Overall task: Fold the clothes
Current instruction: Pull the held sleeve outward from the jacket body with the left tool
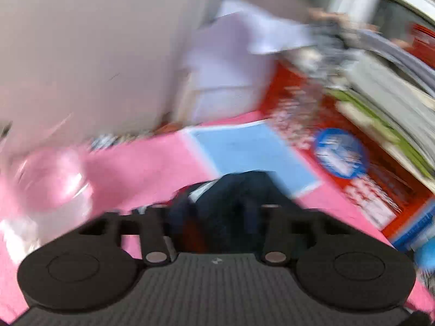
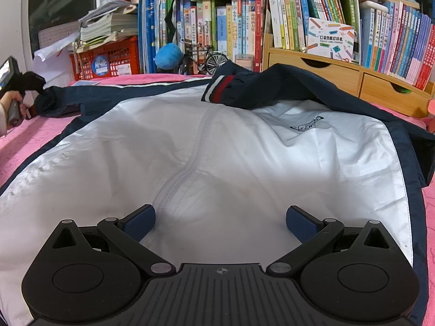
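A white-and-navy jacket (image 2: 217, 146) lies spread front-up on a pink quilted bedcover (image 2: 24, 141), its long axis running from the right gripper (image 2: 220, 225) away toward the bookshelf (image 2: 244, 19), the closed zip a pale ridge up the middle. The body panels are smooth, slightly creased white cloth edged in navy; a small dark crest sits on the chest at the right. One navy sleeve (image 2: 261, 87) is folded across the upper chest, its ribbed cuff striped white, navy and red and pointing left. The other sleeve stretches out to the far left, where the left gripper (image 2: 38, 87), held in a hand (image 2: 11, 103), is clamped on its dark end. In the left wrist view, heavily blurred, navy cloth (image 1: 231, 198) is bunched between that gripper's closed fingers above the pink cover. The right gripper hovers over the jacket's near hem with its blue-padded fingers (image 2: 141, 222) spread wide, gripping nothing. Behind the bed, a red plastic crate (image 2: 108, 59) with a lattice wall carries a stack of papers on top; its contents cannot be made out. Upright books fill the shelf above wooden drawers (image 2: 353, 78) with scooped handles, and a blue plush toy (image 2: 168, 55) rests beside a small model bicycle (image 2: 206, 59).
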Tool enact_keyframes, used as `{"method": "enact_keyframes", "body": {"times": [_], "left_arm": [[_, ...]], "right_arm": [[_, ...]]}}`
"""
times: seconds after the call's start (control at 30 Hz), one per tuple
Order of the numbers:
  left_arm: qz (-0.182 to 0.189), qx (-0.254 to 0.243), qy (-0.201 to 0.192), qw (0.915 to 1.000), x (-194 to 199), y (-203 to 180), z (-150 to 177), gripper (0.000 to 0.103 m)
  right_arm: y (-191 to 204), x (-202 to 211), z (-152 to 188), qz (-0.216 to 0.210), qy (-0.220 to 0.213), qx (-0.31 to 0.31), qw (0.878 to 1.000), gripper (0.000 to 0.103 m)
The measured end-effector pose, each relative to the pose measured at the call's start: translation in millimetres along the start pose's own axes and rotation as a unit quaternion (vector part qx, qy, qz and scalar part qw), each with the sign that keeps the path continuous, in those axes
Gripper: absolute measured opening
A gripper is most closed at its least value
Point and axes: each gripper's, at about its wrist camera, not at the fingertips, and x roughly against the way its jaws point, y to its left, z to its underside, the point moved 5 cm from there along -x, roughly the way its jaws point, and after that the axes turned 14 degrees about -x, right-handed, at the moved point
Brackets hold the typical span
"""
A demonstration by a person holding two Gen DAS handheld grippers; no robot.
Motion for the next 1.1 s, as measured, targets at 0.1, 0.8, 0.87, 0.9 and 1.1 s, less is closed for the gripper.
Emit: {"method": "enact_keyframes", "body": {"times": [0.1,0.8,0.87,0.9,1.1], "left_arm": [[0.059,-0.185,-0.094,0.9764,41,-61,0,0.026],[0.003,0.149,0.062,0.9868,-5,26,33,0.067],[-0.010,0.149,0.065,0.9867,-12,28,28,0.044],[-0.015,0.107,0.038,0.9934,-4,19,17,0.029],[-0.078,-0.179,-0.190,0.9621,71,-41,-41,0.030]], "right_arm": [[0,0,0,0.000,0.000,0.000,1.000,0.103],[-1,1,1,0.005,-0.002,-0.002,1.000,0.103],[-1,1,1,0.007,-0.003,-0.003,1.000,0.103],[-1,1,1,0.008,-0.003,-0.004,1.000,0.103],[-2,0,0,0.009,-0.003,-0.004,1.000,0.103]]}}
